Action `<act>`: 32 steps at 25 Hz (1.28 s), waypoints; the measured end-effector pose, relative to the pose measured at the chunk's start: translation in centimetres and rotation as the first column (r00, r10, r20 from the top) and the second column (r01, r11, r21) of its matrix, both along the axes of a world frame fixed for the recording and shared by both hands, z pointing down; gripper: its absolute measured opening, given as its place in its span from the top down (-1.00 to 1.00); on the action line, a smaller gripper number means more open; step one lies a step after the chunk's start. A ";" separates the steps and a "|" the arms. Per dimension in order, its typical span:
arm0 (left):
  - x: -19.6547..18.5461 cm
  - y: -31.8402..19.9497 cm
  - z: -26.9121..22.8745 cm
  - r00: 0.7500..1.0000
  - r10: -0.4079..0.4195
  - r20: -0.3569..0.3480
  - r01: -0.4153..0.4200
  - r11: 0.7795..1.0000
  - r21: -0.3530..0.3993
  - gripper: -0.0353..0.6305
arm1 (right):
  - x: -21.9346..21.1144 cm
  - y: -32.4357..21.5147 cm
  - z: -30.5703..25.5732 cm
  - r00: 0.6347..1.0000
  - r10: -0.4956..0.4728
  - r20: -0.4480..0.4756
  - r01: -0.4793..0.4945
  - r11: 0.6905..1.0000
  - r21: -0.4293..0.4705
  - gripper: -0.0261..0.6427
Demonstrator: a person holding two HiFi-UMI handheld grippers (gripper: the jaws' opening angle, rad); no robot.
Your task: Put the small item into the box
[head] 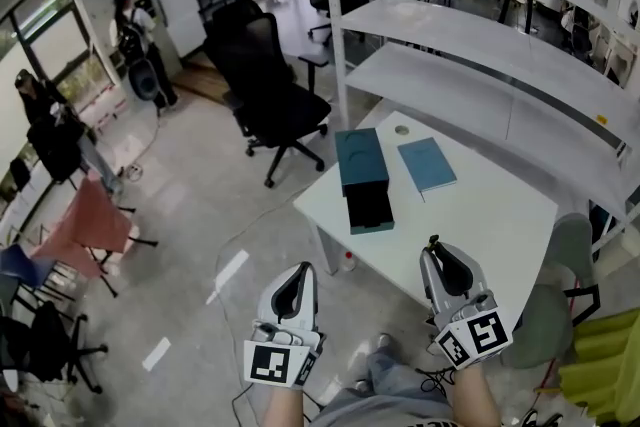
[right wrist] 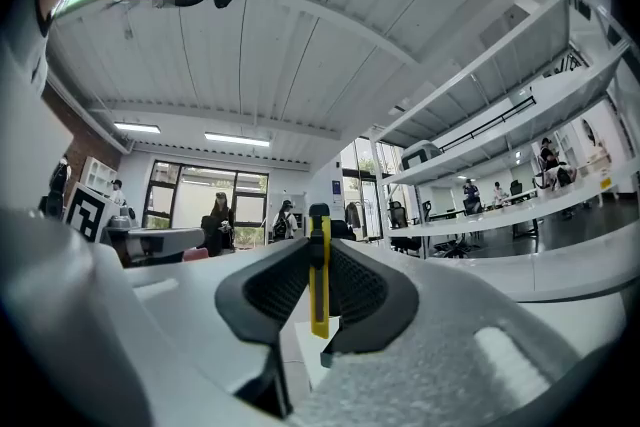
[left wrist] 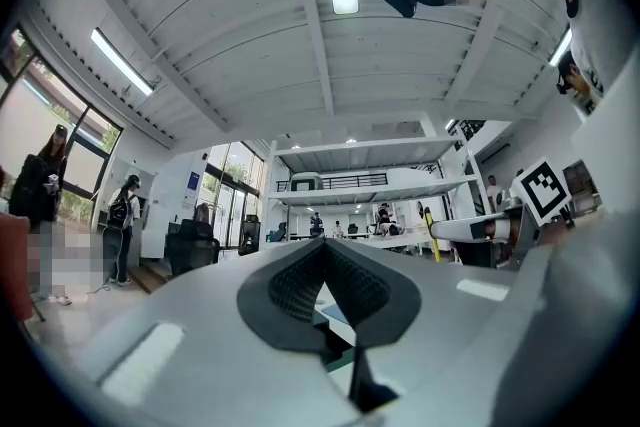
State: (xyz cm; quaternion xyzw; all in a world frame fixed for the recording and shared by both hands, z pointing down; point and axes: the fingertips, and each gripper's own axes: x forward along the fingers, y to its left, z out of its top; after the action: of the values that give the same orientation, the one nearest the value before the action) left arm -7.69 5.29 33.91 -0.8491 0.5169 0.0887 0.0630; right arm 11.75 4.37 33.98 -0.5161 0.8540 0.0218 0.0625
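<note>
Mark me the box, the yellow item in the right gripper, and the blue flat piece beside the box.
box [head: 358, 158]: head view, its teal top face.
yellow item [right wrist: 318, 287]: right gripper view, its yellow body between the jaws.
blue flat piece [head: 426, 164]: head view, its middle.

A white rectangular table [head: 480, 205] carries a dark teal box [head: 362, 177], drawer slid out, and a flat blue rectangle [head: 427, 164] just beside it
</note>
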 end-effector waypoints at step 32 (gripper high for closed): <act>4.2 -14.5 -0.5 1.000 -0.022 0.019 0.022 1.000 -0.011 0.84 | 0.6 -17.1 0.9 0.991 -0.132 -0.007 0.131 0.987 -0.088 0.72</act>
State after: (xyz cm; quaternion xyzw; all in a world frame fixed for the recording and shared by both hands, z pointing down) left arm -3.44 -9.20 33.41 -0.8446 0.5260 0.0771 0.0641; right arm 12.38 -12.71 34.89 -0.4606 0.8867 -0.0164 0.0359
